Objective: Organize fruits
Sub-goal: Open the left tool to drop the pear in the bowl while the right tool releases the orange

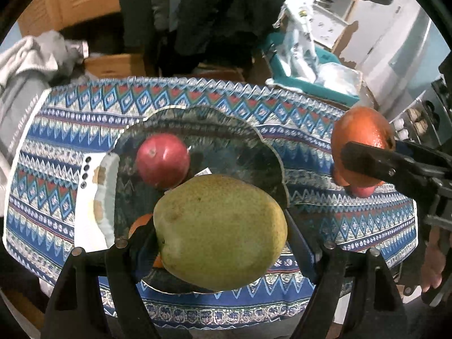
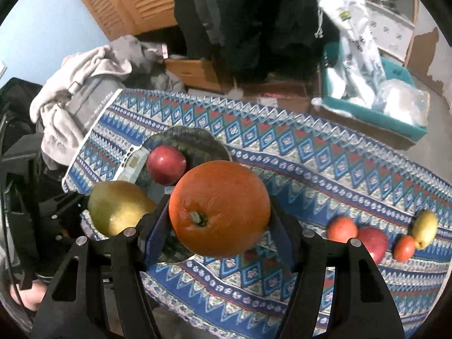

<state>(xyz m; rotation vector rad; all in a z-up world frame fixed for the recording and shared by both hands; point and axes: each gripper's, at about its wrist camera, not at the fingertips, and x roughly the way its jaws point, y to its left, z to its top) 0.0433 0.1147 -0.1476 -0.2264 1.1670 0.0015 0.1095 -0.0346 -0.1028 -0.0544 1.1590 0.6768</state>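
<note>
Right then, the left gripper (image 1: 223, 234) pinched a green pear (image 1: 220, 231) just above the dark plate (image 1: 271, 152) and the right gripper (image 2: 219, 212) pinched an orange (image 2: 219, 207) beside it, so each likely needed lowering, then letting go.

light: dim, soft indoor | shadows: faint | glare: small sheen on orange (image 2: 219, 207) | blur: slight softness, background smeared | edges: strong fisheye bending, black corner vignette

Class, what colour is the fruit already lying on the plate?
Red: the apple on the dark plate, clearest in the left wrist view.
</note>
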